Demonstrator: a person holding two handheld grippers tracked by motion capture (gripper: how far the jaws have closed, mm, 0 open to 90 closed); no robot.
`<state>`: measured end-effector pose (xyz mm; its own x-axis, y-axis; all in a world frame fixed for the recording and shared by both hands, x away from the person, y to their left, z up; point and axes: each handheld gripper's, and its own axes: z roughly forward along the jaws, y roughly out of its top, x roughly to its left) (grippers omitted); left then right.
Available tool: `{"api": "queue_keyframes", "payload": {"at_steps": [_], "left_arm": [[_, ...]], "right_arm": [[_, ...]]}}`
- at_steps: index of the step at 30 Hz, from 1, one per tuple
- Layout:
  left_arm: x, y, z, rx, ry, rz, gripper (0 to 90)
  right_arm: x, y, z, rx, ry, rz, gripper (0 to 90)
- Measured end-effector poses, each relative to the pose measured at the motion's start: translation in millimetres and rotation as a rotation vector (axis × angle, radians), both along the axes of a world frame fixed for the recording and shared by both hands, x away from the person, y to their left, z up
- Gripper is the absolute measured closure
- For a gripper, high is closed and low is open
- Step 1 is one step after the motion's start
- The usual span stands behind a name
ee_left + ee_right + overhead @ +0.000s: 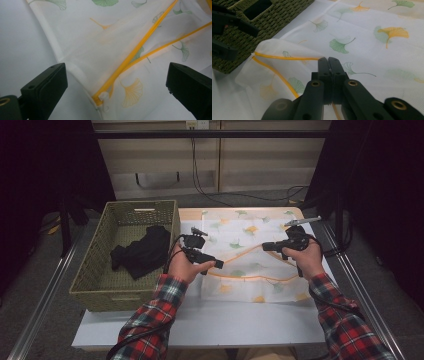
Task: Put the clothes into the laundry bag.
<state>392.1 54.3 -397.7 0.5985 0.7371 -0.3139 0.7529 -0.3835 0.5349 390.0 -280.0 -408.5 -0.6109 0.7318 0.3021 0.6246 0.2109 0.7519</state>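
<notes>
A white mesh bag (250,232) printed with ginkgo leaves lies spread on the white table (210,320). Its yellow zipper (239,254) stands open, the upper edge lifted off the lower one. My right gripper (266,246) is shut on that raised zipper edge (287,57), with the jaws (328,61) pressed together on the mesh. At the zipper's left end my left gripper (212,259) hovers open. In the left gripper view its jaws (116,75) stand wide apart above the white zipper pull (103,96), clear of it.
A green wicker basket (95,270) stands at the table's left end and holds a black garment (142,252). Its woven wall (274,15) is close to the bag's left corner. Bare table runs along the front edge. Cables trail across the floor behind.
</notes>
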Motion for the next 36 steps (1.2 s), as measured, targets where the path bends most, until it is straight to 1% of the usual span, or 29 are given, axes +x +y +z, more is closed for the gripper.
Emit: {"api": "queue_keyframes", "payload": {"at_steps": [1, 2, 6, 8, 11, 13, 15, 16, 17, 18, 19, 20, 21, 23, 26, 30, 31, 32, 33, 34, 36], "left_arm": [[4.0, -0.5, 2.7, 0.012, -0.009, 0.002, 3.4], [6.2, -0.6, 3.9, 0.014, -0.004, 0.005, 3.6], [13.0, 1.4, 11.4, 0.003, -0.013, 0.015, 4.1], [16.1, 3.4, 16.3, 0.011, -0.022, 0.018, 4.4], [21.0, 8.1, 24.6, 0.002, -0.030, 0.028, 4.8], [24.9, 12.4, 28.4, -0.003, -0.018, 0.035, 4.9], [27.9, 16.7, 32.1, -0.002, -0.025, 0.052, 5.0], [29.6, 19.4, 33.6, 0.001, -0.021, 0.048, 5.1], [31.1, 21.4, 34.6, -0.003, -0.018, 0.063, 5.1], [32.7, 24.2, 35.7, 0.005, -0.016, 0.062, 5.1], [33.6, 25.5, 36.3, 0.007, -0.020, 0.071, 5.1], [34.6, 27.7, 37.9, 0.018, -0.020, 0.069, 5.0], [35.2, 28.9, 39.1, 0.013, -0.020, 0.072, 5.0], [36.5, 31.8, 42.4, 0.020, -0.021, 0.078, 5.0], [39.0, 38.1, 47.9, 0.004, -0.010, 0.083, 4.8], [41.4, 47.3, 56.5, 0.006, -0.023, 0.096, 4.8], [41.4, 47.3, 56.5, 0.006, -0.023, 0.096, 4.8], [41.7, 51.0, 60.0, 0.027, -0.038, 0.101, 4.7], [41.7, 51.0, 60.0, 0.027, -0.038, 0.101, 4.7], [42.1, 55.2, 62.9, 0.025, -0.033, 0.107, 4.7], [42.4, 59.5, 65.4, 0.037, -0.039, 0.116, 4.6]], "right_arm": [[-0.2, 0.5, -0.5, -0.002, 0.006, -0.003, 90.0], [-0.3, 0.7, -0.7, -0.002, 0.006, -0.004, 90.0], [-0.6, 1.0, -1.8, -0.009, 0.002, 0.002, 90.0], [-1.1, 0.8, -2.3, -0.011, 0.006, -0.001, 90.0], [-1.5, 0.3, -2.7, -0.014, 0.006, 0.001, 90.0], [-1.7, 0.0, -2.8, -0.014, 0.008, 0.002, 90.0], [-1.7, -0.5, -2.9, -0.015, 0.006, 0.001, 90.0], [-1.7, -0.6, -3.0, -0.014, 0.007, 0.001, 90.0], [-1.6, -0.8, -3.1, -0.015, 0.006, 0.001, 90.0], [-1.6, -0.8, -3.3, -0.016, 0.007, 0.001, 90.0], [-1.6, -0.7, -3.4, -0.017, 0.007, 0.001, 90.0], [-1.5, -0.6, -3.7, -0.018, 0.005, 0.001, 90.0], [-1.5, -0.3, -3.9, -0.018, 0.007, 0.004, 90.0], [-1.7, 0.1, -4.2, -0.019, 0.011, 0.000, 90.0], [-1.7, 0.0, -4.8, -0.019, 0.013, -0.001, 90.0], [-1.6, -0.5, -5.4, -0.019, 0.012, -0.001, 90.0], [-1.6, -0.5, -5.4, -0.019, 0.012, -0.001, 90.0], [-1.2, -0.2, -5.6, -0.021, 0.008, -0.001, 90.0], [-1.2, -0.2, -5.6, -0.021, 0.008, -0.001, 90.0], [-1.4, -0.1, -5.6, -0.019, 0.005, -0.003, 90.0], [-1.3, -0.1, -5.6, -0.020, 0.006, 0.000, 90.0]]}}
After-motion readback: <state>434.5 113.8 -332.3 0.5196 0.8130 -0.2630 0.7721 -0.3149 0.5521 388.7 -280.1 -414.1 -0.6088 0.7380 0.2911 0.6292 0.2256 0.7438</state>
